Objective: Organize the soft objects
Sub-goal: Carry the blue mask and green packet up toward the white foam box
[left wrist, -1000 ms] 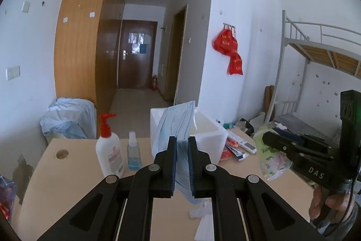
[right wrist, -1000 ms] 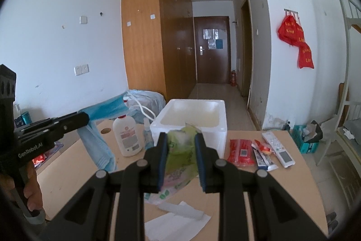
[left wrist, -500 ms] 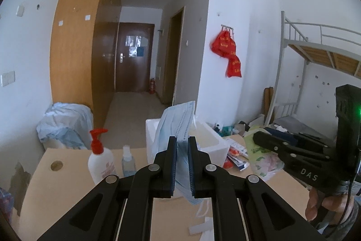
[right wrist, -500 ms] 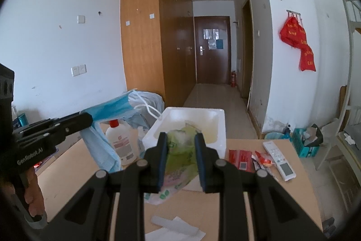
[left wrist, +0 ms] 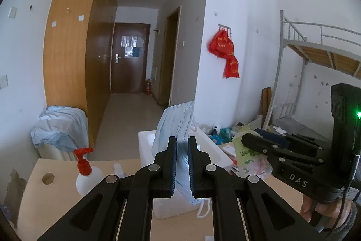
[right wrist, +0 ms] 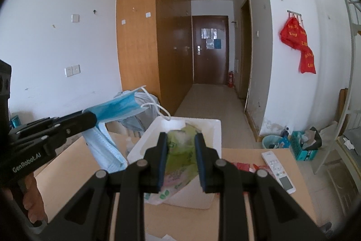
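My left gripper (left wrist: 181,146) is shut on a stack of blue face masks (left wrist: 178,125) and holds it in the air over the near left edge of a white foam box (left wrist: 146,150). The masks also show in the right wrist view (right wrist: 112,112), with white ear loops hanging. My right gripper (right wrist: 181,141) is shut on a green and pink soft plastic pack (right wrist: 178,164) above the foam box (right wrist: 209,128). The right gripper and pack also show in the left wrist view (left wrist: 248,150).
A wooden table (left wrist: 33,195) carries a red-pump sanitizer bottle (left wrist: 86,173), a small spray bottle (left wrist: 118,171), a white remote (right wrist: 278,169) and red packets (right wrist: 243,166). A bunk bed frame (left wrist: 293,60) stands right. A cloth-covered heap (left wrist: 58,128) lies behind the table.
Both grippers have risen and moved forward toward the foam box with their loads. The box now lies under both of them and the table items have dropped lower in view.
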`<state>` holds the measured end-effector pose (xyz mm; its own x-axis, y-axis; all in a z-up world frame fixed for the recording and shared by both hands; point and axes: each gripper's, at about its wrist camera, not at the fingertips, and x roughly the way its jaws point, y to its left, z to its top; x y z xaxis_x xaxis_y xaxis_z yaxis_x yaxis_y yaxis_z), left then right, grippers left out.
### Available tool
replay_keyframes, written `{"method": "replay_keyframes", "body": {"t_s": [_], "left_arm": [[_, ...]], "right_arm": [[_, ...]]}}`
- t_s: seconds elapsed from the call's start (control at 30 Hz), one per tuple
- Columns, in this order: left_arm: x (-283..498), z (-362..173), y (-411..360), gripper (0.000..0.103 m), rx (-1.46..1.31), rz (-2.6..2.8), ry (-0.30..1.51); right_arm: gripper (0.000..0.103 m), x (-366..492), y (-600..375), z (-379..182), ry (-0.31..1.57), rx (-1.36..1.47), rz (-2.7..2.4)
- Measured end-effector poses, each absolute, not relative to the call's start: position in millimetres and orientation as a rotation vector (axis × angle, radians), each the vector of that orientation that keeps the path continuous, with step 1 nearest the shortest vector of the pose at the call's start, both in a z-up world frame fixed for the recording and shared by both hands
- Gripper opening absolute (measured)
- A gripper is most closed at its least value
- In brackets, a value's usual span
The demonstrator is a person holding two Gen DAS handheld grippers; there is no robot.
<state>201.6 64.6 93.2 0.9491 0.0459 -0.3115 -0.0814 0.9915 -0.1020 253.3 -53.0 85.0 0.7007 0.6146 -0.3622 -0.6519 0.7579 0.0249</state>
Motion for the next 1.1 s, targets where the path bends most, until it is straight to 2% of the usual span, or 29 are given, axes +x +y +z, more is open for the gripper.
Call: {"method": "replay_keyframes", "body": {"t_s": [0.7,1.1], "left_arm": [[276,100,86,0.01,-0.142,0.09,0.31],[317,65,89,0.01,-0.128,0.068,0.418]], "right_arm": [[0.028,303,-27,88,0.365,-0.104,0.682],[0.028,318,-17,77,0.394,-0.133,0.665]]}}
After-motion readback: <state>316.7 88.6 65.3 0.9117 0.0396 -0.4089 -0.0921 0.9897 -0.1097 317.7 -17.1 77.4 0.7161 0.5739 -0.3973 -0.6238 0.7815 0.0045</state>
